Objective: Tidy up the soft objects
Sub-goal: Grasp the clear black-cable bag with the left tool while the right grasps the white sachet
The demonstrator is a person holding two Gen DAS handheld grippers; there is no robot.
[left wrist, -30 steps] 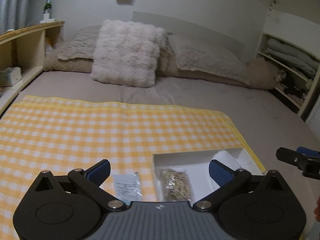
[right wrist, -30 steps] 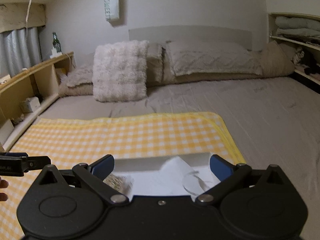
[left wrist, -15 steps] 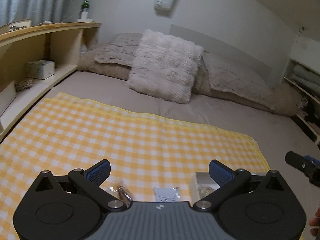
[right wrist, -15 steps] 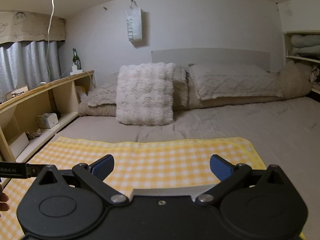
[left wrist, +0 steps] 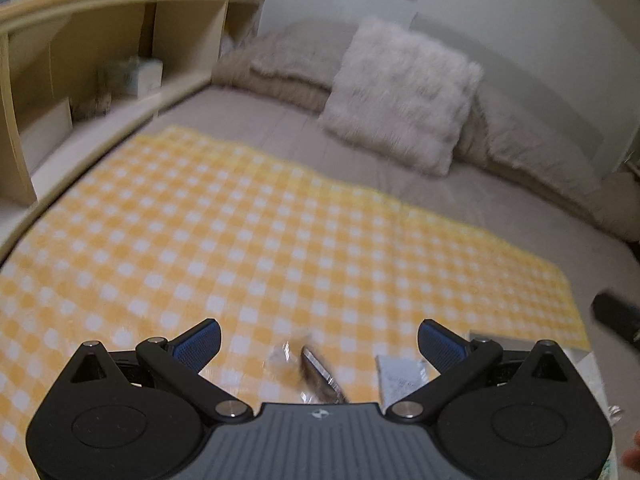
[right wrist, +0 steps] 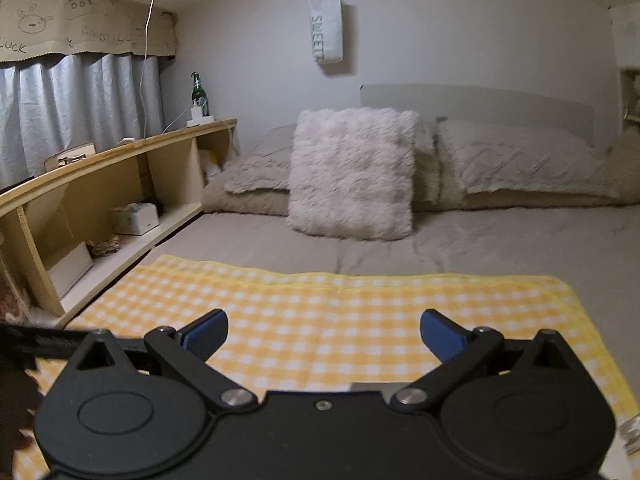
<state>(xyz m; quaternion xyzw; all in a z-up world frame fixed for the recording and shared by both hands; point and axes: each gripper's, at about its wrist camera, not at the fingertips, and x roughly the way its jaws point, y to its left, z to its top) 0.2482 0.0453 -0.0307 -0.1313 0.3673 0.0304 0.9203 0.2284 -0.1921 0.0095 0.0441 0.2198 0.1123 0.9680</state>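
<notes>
Packets (left wrist: pixel 316 372) on checkered cloth (left wrist: pixel 280 240), 6 o'clock between our left gripper (left wrist: pixel 318 340) fingers. We've swung left off box. Both grippers, right gripper (right wrist: pixel 324 330) included, wide open, empty; pick next.

cloth (left wrist: pixel 280 220): yellow and white check
cushion (right wrist: pixel 352 172): pale cream, fluffy
bed sheet (right wrist: pixel 520 240): grey-beige
curtain (right wrist: pixel 80 112): grey
bottle (right wrist: pixel 199 94): green
shelf (right wrist: pixel 120 168): light wood

Two small packets (left wrist: pixel 316 372) on checked cloth (left wrist: pixel 280 240)
</notes>
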